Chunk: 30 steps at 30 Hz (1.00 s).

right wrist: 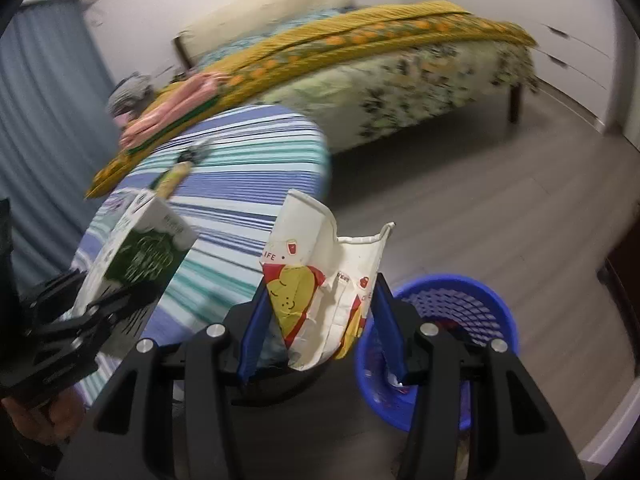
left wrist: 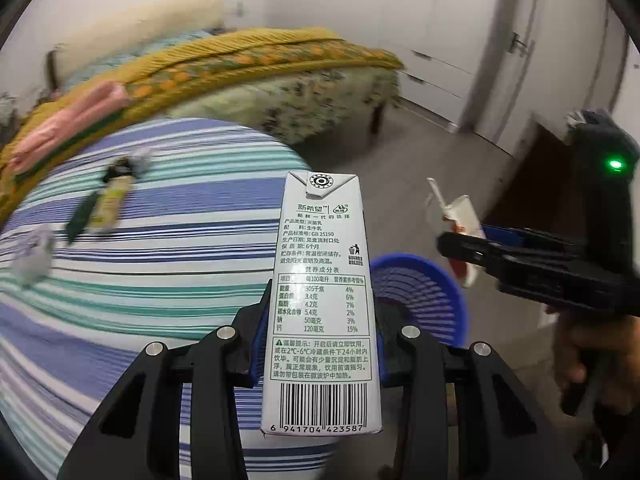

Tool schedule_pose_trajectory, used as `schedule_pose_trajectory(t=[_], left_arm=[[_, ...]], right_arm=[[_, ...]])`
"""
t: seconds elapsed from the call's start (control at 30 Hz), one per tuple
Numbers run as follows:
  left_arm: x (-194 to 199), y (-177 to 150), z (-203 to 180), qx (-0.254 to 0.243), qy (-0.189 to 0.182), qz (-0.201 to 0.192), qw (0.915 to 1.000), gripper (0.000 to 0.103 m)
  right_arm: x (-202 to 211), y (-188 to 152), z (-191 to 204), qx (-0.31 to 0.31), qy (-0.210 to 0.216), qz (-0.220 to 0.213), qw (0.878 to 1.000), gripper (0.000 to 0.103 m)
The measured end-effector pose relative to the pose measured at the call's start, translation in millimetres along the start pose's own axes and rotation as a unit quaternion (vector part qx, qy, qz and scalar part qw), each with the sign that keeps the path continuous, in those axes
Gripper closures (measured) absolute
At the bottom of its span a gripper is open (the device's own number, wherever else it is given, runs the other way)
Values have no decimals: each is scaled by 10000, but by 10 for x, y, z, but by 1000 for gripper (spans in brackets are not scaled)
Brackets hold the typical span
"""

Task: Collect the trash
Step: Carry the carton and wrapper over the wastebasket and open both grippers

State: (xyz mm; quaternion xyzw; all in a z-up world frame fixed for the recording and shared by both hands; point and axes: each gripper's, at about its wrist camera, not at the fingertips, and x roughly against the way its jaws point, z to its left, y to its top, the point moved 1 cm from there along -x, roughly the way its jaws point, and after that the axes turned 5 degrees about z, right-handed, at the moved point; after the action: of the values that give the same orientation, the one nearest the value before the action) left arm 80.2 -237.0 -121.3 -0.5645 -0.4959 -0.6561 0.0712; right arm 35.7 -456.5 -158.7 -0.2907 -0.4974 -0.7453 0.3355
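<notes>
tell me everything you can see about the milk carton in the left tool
The milk carton is a tall, slim paperboard box, pale grey-white on the side facing the left wrist camera, with Chinese print, a nutrition table and a barcode at its lower end. From the right wrist view another face shows a dark green design. Its folded top end points away from the left tool, which is shut on its lower half, blue pads against both narrow sides. It looks undented, is held in the air, and touches nothing else.
</notes>
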Motion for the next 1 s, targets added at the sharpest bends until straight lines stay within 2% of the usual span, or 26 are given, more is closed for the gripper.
schedule_pose_trajectory(t=[0.07, 0.33, 0.53, 0.67, 0.73, 0.77, 0.8, 0.93, 1.0], left_arm=[[-124, 31, -200, -101, -236, 109, 9996, 64], [-785, 144, -806, -381, -708, 576, 9951, 64], [-1301, 100, -1065, -511, -797, 884, 9916, 63], [-1665, 83, -1170, -564, -870, 1055, 9890, 62], [-1835, 85, -1202, -566, -974, 1136, 9871, 53], [-1935, 91, -1220, -545, -1024, 1151, 9866, 41], [-1966, 90, -1219, -528, -1021, 1123, 9870, 35], [-1978, 112, -1209, -464, -864, 966, 9905, 26], [-1878, 122, -1183, -441, -841, 819, 9921, 22]], right_arm=[[-17, -28, -215, -174, -131, 15, 9998, 55], [-244, -221, -1011, -935, -408, 257, 9945, 55], [-403, -317, -1343, -1266, -463, 422, 9900, 54], [-475, -363, -1527, -1471, -433, 449, 9871, 47], [-521, -376, -1613, -1591, -397, 450, 9854, 29], [-531, -384, -1644, -1646, -400, 452, 9845, 26], [-535, -392, -1681, -1714, -424, 454, 9832, 26], [-455, -385, -1748, -1779, -492, 341, 9822, 25], [-404, -385, -1748, -1754, -575, 260, 9825, 21]])
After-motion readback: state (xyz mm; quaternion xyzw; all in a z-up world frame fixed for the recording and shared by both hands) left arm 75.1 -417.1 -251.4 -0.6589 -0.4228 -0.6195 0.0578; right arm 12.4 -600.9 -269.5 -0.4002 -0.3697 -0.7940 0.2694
